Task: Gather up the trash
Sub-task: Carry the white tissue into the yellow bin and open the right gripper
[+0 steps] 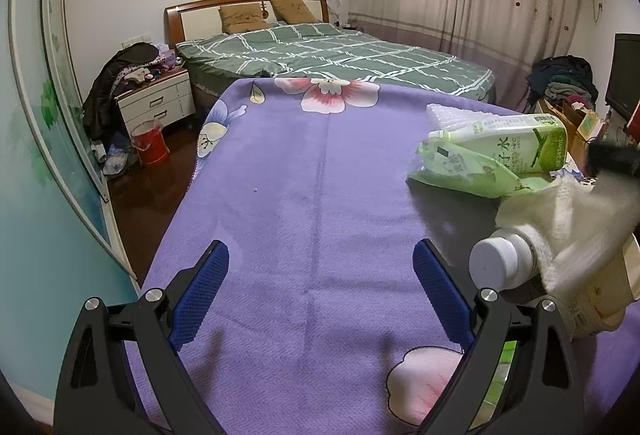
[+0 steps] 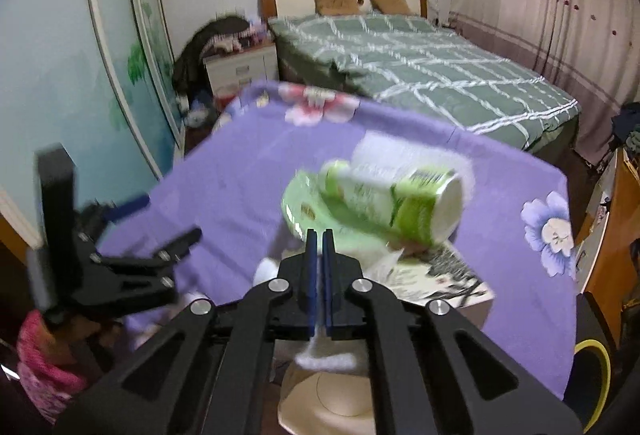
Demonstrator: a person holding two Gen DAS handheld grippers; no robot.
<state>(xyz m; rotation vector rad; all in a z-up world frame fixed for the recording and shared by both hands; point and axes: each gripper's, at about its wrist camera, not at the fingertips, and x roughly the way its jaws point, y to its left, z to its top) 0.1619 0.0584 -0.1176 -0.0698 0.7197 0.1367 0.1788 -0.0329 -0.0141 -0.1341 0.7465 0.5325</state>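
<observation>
Left gripper (image 1: 320,287): blue-padded fingers (image 1: 202,291) spread wide, nothing between them, hovering over worktop covered in purple floral blanket (image 1: 304,187). Right gripper (image 2: 319,267): fingers pressed together, pinching white crumpled tissue (image 2: 326,357) that hangs below pads. Trash sits at right side of worktop: green-and-white drink carton (image 1: 516,145) on its side atop green plastic wrapper (image 1: 464,171); white-capped plastic bottle (image 1: 498,267) lying nearer camera, beside cream paper cup (image 2: 332,403). Green plaid bed (image 1: 340,59) beyond worktop.
</observation>
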